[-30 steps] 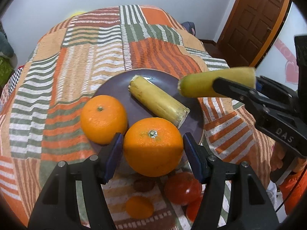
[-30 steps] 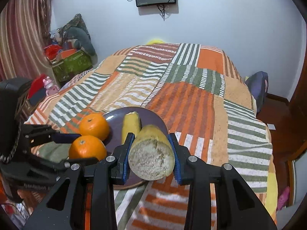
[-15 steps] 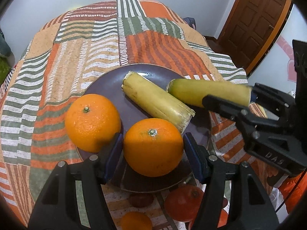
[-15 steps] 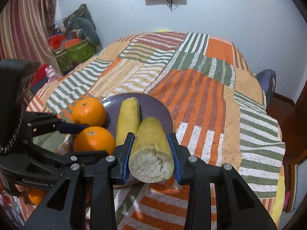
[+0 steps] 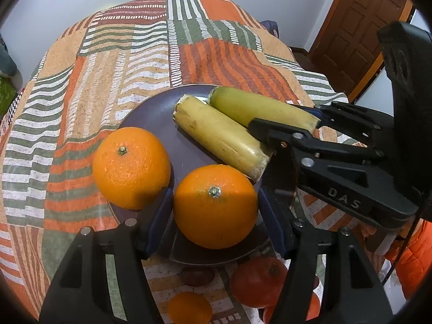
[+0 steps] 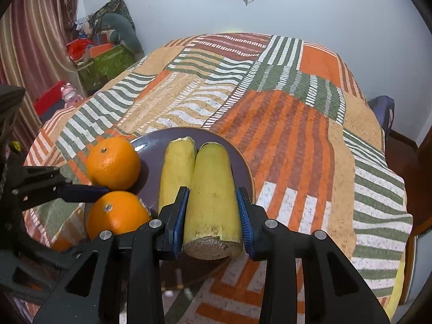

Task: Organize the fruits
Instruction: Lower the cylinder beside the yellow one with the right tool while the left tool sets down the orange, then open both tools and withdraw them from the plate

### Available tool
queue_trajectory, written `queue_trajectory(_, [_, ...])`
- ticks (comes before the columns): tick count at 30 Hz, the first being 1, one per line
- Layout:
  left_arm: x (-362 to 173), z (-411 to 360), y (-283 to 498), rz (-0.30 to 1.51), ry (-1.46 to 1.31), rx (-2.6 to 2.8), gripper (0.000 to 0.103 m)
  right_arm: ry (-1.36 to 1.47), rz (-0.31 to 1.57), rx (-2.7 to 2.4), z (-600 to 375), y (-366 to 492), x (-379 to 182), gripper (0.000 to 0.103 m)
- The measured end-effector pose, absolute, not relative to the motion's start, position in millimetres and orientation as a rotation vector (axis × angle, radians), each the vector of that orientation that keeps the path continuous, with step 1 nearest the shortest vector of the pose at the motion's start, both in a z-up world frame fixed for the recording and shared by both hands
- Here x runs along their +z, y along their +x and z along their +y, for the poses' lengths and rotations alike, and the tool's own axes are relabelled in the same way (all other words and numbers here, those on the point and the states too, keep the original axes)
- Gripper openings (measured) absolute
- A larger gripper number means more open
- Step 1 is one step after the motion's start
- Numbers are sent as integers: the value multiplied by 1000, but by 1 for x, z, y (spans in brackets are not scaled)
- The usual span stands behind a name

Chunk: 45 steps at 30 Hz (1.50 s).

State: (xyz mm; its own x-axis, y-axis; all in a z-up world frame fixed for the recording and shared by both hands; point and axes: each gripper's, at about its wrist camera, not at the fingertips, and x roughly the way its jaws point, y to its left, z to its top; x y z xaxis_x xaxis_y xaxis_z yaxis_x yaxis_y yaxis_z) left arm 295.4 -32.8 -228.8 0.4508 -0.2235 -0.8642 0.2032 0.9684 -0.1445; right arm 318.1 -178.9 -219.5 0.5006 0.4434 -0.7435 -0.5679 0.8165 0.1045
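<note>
The plate [image 5: 151, 113] is crowded: two oranges [image 5: 131, 168] [image 5: 215, 206] fill its near-left part, and two yellow stalks [image 5: 220, 139] [image 6: 213, 191] lie touching side by side across the right. The left tongs [image 5: 214, 213] flank the nearer orange, and the right tongs [image 6: 212, 213] flank the right-hand stalk. A bare patch of plate stays free at the far left, and the striped bedspread [image 6: 297, 135] beyond lies open. Small red and orange fruits [image 5: 257, 280] sit just below the plate's near rim.

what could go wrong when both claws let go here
1. The orange in the left claw sits near the plate rim; released, it might roll off toward the fruit below.
2. The right claw's cane overhangs the rim and may tip off.
</note>
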Motion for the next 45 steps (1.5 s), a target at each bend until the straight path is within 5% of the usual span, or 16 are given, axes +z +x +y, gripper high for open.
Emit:
queue_trajectory(21, [-187, -18, 277, 984, -41, -211, 65, -165, 850, 616, -181, 307, -201, 33])
queue_trajectory(35, [-123, 13, 212, 821, -56, -147, 74, -81, 746, 604, -203, 240, -148, 51])
queue_trajectory(45, [-124, 23, 176, 832, -43, -134, 79, -57, 752, 606, -203, 200, -148, 64])
